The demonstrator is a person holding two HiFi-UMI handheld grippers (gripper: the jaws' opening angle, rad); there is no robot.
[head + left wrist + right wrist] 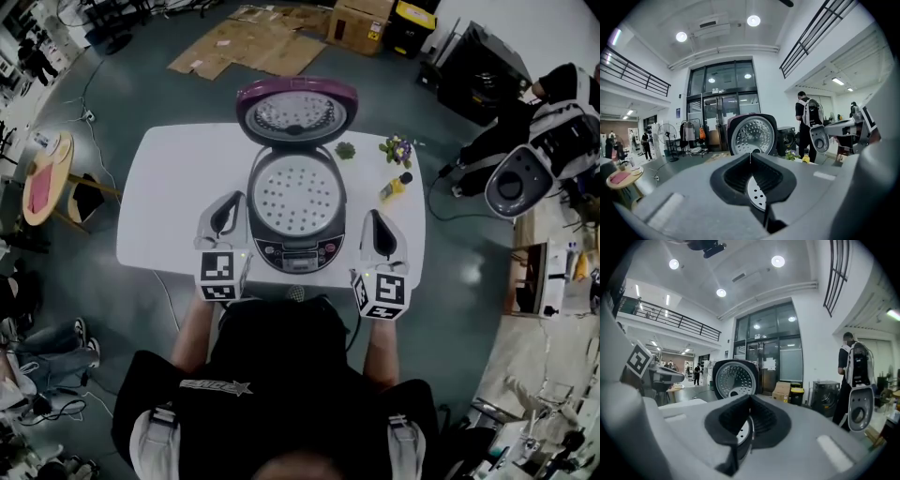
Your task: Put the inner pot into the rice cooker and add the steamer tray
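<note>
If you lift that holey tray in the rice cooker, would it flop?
Probably not: the steamer tray sits flat and evenly round, so likely stiff. Full of holes, it is probably light. Its smooth surface might be slippery.

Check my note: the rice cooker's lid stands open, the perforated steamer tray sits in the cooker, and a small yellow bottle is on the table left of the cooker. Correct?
One slip: the head view shows the yellow bottle on the table to the right of the rice cooker, not the left. The lid does stand open and the steamer tray does sit in the cooker.
</note>
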